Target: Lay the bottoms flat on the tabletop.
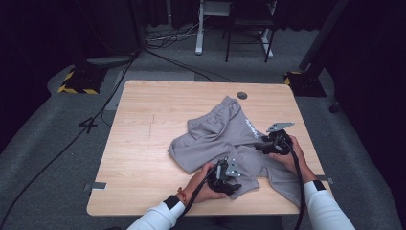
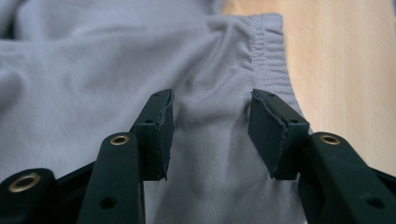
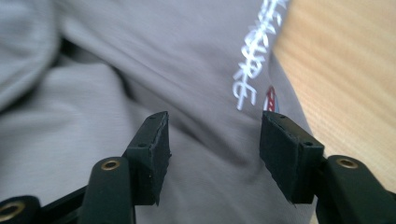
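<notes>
High view: fixed above person's side, faces forward and down over whole wooden table, far off. Left gripper view: rides gripper, looks along jaws, close on grey shorts. Right gripper view: likewise close. All three share shorts and tabletop.

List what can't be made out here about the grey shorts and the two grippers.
- White lettering on the grey shorts: blurred in the right gripper view, too small in the high view; unreadable.
- Left gripper: high view, its body hides whether the jaws touch the cloth.
- Elastic waistband: left gripper view, cut off by the top edge.
</notes>
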